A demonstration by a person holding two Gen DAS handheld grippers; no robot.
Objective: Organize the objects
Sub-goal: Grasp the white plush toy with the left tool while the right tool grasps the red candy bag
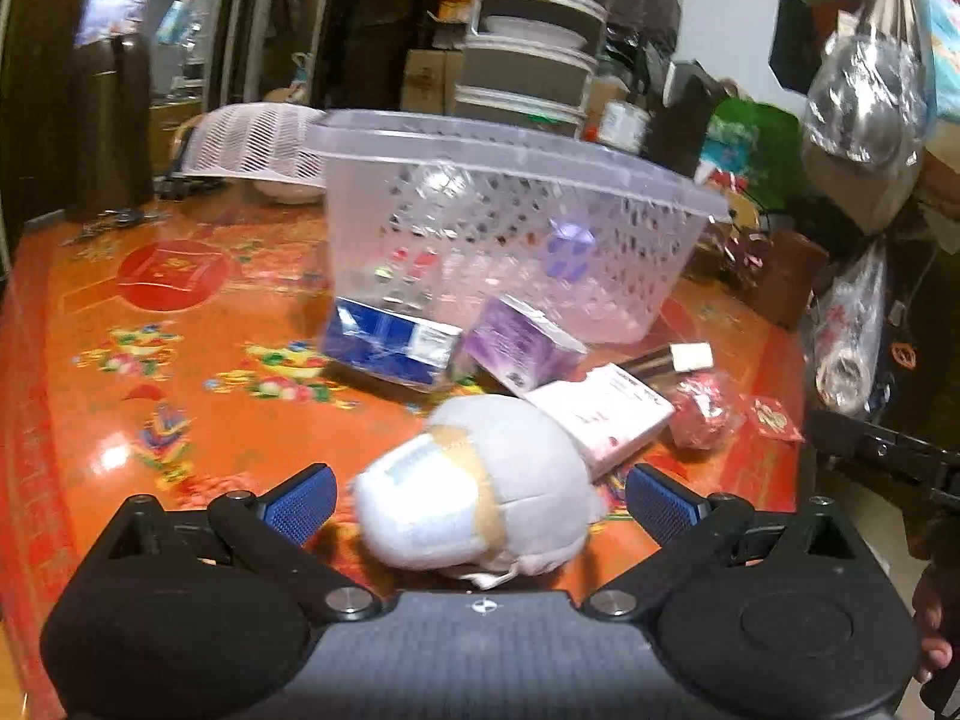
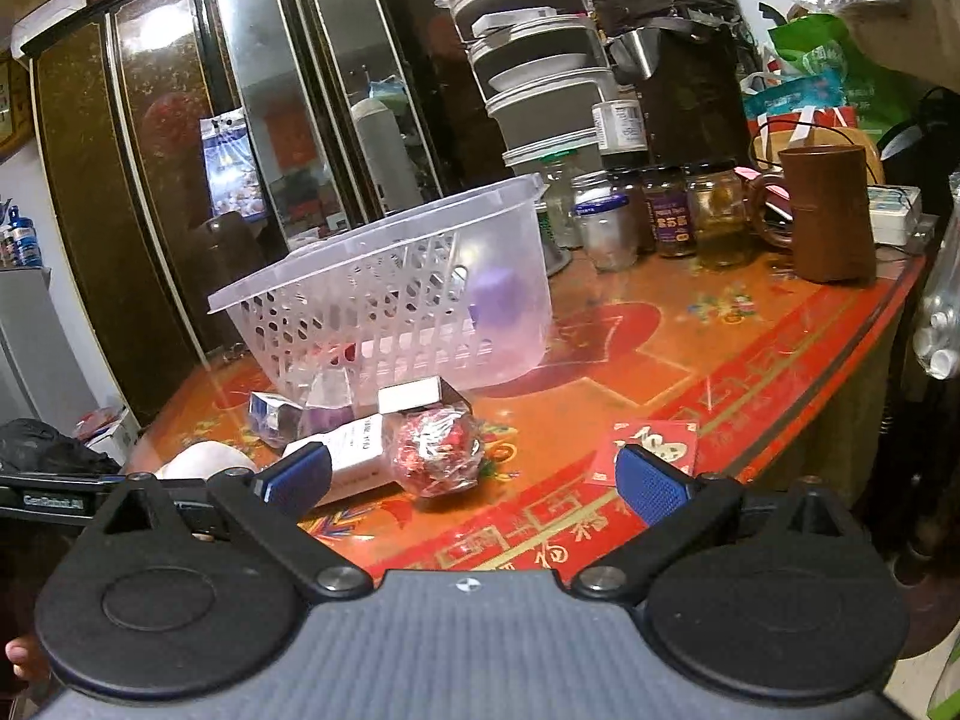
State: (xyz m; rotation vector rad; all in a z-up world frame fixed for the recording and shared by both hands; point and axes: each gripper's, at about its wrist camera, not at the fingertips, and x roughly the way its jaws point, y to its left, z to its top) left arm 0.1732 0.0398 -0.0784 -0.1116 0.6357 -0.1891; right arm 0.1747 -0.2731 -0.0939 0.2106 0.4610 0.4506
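Observation:
A clear perforated basket (image 1: 510, 222) (image 2: 414, 300) stands on the orange table with a purple thing (image 1: 567, 249) inside. In front of it lie a blue box (image 1: 390, 342), a purple box (image 1: 522, 345), a white and pink box (image 1: 606, 414) and a red wrapped ball (image 1: 705, 411) (image 2: 438, 450). A white plush toy (image 1: 480, 486) (image 2: 204, 459) lies between the wide-apart fingers of my left gripper (image 1: 480, 501), and neither pad presses on it. My right gripper (image 2: 474, 480) stands open just short of the red ball, with bare table between its fingers.
A red envelope (image 2: 651, 450) lies by the right gripper's right finger. Glass jars (image 2: 666, 216) and a brown mug (image 2: 831, 213) line the table's far side. A white mesh cover (image 1: 252, 141), stacked containers (image 1: 528, 48) and a dark cabinet (image 2: 180, 150) stand behind. Hanging bags (image 1: 864, 102) crowd the table's right side.

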